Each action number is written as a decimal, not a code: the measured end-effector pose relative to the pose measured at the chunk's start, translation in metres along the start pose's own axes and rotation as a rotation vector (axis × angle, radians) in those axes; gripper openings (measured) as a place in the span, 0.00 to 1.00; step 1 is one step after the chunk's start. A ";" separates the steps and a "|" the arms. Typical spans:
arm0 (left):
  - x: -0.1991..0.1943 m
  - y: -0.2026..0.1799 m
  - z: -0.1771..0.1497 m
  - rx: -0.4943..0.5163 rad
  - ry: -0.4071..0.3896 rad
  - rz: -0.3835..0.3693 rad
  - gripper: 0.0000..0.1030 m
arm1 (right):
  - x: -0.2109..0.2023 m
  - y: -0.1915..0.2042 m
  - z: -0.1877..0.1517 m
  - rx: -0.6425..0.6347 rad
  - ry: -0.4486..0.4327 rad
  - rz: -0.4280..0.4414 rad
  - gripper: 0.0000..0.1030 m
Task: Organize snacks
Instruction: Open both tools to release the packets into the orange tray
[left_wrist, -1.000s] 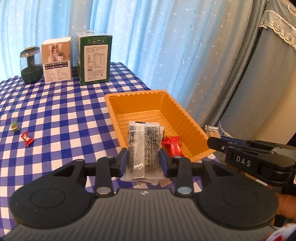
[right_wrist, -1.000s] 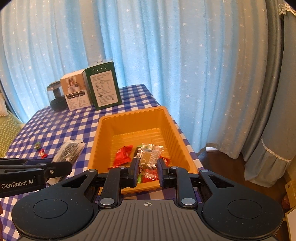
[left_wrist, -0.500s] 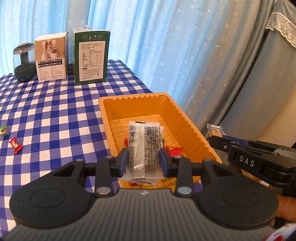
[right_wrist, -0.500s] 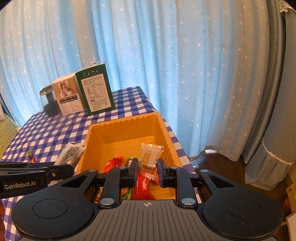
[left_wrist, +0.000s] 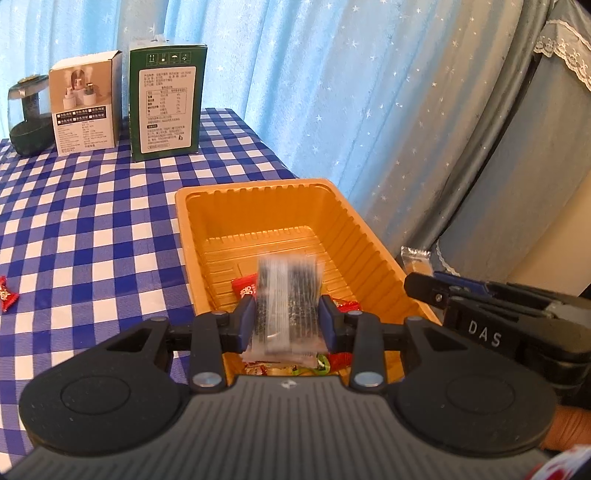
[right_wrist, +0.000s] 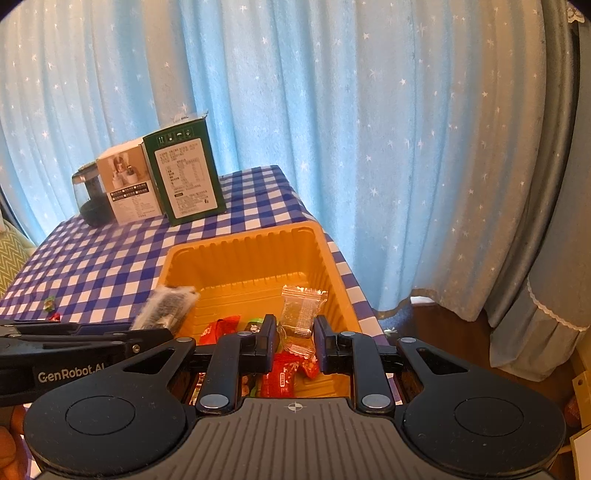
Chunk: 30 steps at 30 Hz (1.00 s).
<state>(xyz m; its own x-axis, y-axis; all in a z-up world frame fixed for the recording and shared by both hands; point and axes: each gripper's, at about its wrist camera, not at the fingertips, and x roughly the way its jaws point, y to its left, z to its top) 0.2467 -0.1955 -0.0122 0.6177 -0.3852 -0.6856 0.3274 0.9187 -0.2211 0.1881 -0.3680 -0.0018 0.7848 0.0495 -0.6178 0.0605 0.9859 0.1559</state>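
My left gripper (left_wrist: 287, 320) is shut on a clear packet of dark snack (left_wrist: 288, 288), held upright over the near end of the orange tray (left_wrist: 255, 186). Over the same tray, my right gripper (right_wrist: 295, 332) is shut on a small clear packet with a tan snack (right_wrist: 301, 310). Red-wrapped candies (right_wrist: 221, 326) and other wrapped sweets lie on the tray floor under both grippers. In the right wrist view the left gripper's fingers (right_wrist: 147, 334) and the dark packet (right_wrist: 166, 304) reach in over the tray's left rim.
At the far end of the blue checked tablecloth stand a green box (left_wrist: 166, 103), a white box (left_wrist: 85, 105) and a dark jar (left_wrist: 27, 122). A red candy (left_wrist: 5, 295) lies on the cloth at the left. Blue curtains hang just past the table's right edge.
Both grippers have moved forward with their packets. The left one went from the tray's near left corner to over its inside; the right one now sits deeper over the tray.
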 end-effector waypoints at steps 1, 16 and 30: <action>0.002 0.000 0.000 0.004 -0.002 0.003 0.30 | 0.001 0.000 0.000 0.001 0.002 0.000 0.21; -0.017 0.028 -0.011 -0.034 -0.021 0.068 0.31 | 0.004 0.004 0.000 0.010 0.014 0.025 0.21; -0.024 0.041 -0.017 -0.049 -0.016 0.085 0.32 | 0.010 0.016 0.005 -0.001 0.014 0.093 0.22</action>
<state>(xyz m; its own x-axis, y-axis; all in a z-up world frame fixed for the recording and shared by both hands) 0.2330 -0.1471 -0.0167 0.6533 -0.3070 -0.6921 0.2382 0.9510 -0.1970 0.1999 -0.3527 -0.0018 0.7780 0.1428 -0.6118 -0.0127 0.9772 0.2118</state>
